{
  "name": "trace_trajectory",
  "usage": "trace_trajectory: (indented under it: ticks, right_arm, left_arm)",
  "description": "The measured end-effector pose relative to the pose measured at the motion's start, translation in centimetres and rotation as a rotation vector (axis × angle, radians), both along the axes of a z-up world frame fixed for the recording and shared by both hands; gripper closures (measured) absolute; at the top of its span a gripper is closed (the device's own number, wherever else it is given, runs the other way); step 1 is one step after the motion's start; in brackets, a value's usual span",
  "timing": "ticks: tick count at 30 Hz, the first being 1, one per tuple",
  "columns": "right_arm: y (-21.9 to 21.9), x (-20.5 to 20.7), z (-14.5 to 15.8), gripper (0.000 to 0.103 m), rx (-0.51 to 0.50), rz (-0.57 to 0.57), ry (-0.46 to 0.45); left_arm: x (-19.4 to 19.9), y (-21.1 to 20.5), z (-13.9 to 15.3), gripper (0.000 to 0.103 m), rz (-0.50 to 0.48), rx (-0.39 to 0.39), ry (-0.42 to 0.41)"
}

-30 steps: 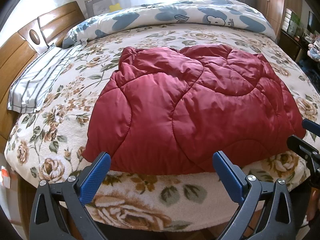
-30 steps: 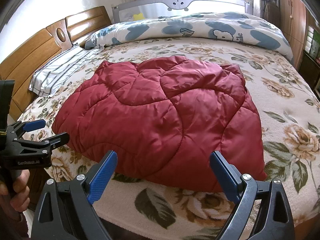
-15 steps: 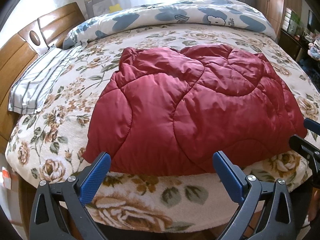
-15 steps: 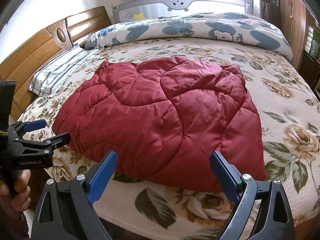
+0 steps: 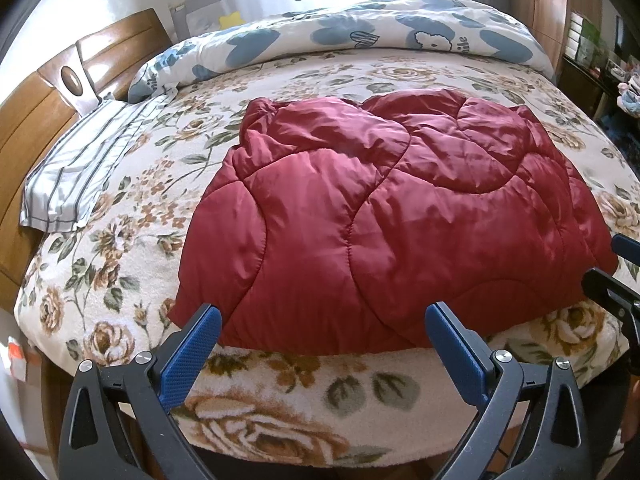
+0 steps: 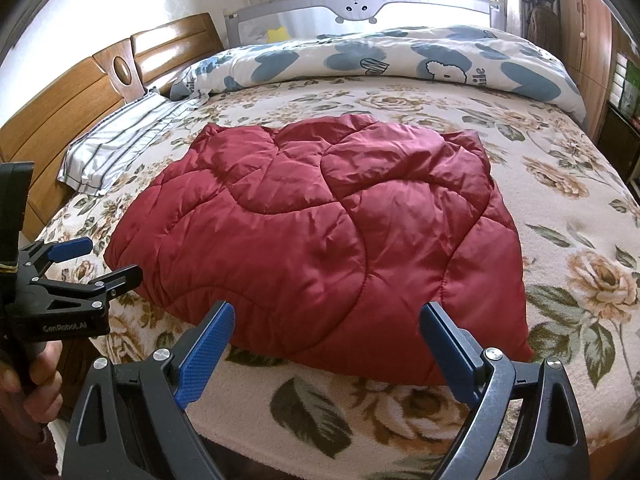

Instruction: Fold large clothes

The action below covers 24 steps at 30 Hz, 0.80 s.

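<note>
On floral bedspread (image 5: 132,280): red quilted jacket (image 5: 380,220) lies folded into rough square, near front edge of bed. Left gripper (image 5: 320,344) hovers just short of jacket's near hem, blue pads spread wide, holding nothing. Right gripper (image 6: 326,340) likewise gaping, empty, by same hem. Striped pillow (image 6: 120,140) near wooden headboard (image 6: 80,92); blue-patterned duvet (image 6: 400,60) bunched at far side.

Dark red quilted jacket (image 5: 384,232) I saw lay flat, apparently folded into a puffy bundle, near the bed's front edge
</note>
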State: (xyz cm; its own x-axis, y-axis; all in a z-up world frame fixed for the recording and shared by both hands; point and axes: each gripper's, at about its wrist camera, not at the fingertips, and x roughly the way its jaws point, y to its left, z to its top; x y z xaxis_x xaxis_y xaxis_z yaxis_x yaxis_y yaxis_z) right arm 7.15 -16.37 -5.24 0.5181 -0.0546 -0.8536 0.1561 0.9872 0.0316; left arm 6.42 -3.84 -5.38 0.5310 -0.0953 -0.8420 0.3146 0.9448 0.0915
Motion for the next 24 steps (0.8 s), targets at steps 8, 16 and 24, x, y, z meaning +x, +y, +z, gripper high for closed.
trace_trajectory:
  ticks: [8,16,24]
  right_arm:
    - [0.0,0.0,0.0,0.008,-0.001,0.000,-0.001]
    - [0.0,0.2,-0.1,0.008,-0.001,-0.003,0.005]
    - [-0.5,0.7,-0.4,0.008,-0.009,-0.005,0.016]
  left_arm:
    - [0.2,0.1,0.0,0.001,-0.002,-0.002,0.003]
    - [0.2,0.2,-0.1,0.001,0.000,-0.005,0.004]
    - [1.1,0.5,-0.6,0.001,0.012,-0.005,0.020]
